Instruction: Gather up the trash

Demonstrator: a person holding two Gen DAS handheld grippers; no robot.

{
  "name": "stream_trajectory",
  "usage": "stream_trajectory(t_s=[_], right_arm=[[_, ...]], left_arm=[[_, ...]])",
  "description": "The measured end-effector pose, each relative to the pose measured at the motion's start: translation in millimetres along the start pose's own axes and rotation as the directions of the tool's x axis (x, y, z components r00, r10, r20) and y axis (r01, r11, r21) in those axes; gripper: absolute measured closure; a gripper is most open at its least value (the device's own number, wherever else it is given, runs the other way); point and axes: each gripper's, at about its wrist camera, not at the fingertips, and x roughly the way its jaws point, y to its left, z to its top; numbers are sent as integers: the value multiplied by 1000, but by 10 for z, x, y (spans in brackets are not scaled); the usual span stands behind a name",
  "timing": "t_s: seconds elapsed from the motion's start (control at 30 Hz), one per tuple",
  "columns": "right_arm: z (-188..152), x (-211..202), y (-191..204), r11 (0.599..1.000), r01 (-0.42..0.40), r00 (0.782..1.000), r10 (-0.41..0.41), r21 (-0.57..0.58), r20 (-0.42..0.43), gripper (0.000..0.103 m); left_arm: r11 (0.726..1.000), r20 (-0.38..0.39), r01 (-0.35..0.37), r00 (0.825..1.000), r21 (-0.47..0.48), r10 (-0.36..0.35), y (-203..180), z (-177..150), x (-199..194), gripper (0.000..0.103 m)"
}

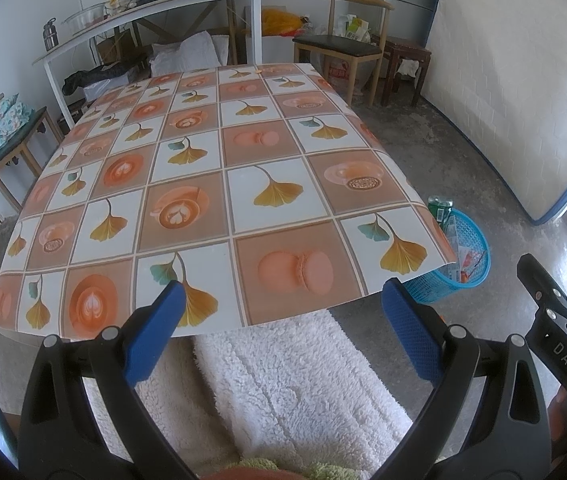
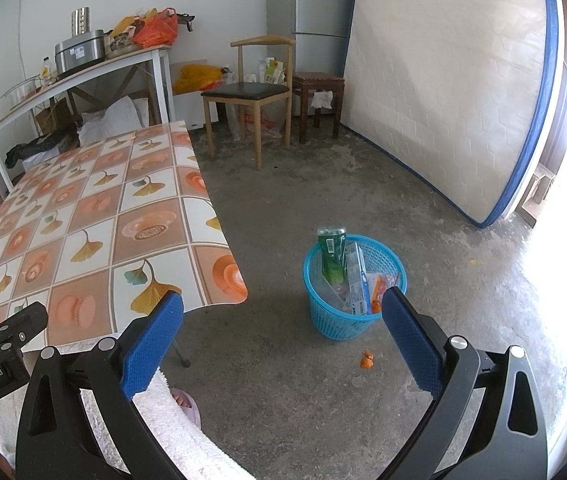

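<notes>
A blue plastic basket (image 2: 353,280) stands on the concrete floor right of the table, holding a green bottle (image 2: 332,254), a flat box (image 2: 357,278) and several wrappers. The basket (image 1: 461,258) shows in the left wrist view past the table corner. A small orange scrap (image 2: 366,359) lies on the floor in front of the basket. My right gripper (image 2: 281,338) hangs open above the floor, near the basket, with nothing between its fingers. My left gripper (image 1: 281,330) is open over the table's near edge, also holding nothing. A tiny orange scrap (image 1: 258,71) sits at the table's far edge.
The table (image 1: 203,184) wears a tablecloth with leaves and cups. A wooden chair (image 2: 257,92), a dark stool (image 2: 317,98) and a mattress (image 2: 455,92) leaning on the wall stand beyond. A white shelf table (image 1: 143,12) with pots is at the back. A fluffy white garment (image 1: 283,392) covers the person's lap.
</notes>
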Motion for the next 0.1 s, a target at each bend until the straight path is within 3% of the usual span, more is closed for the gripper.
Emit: stream_trajectory(t_s=[0.1], right_arm=[[0, 1, 1, 1000, 1, 1000, -1, 0, 0, 6]], left_arm=[[1000, 0, 1, 1000, -1, -1, -1, 0, 1, 9]])
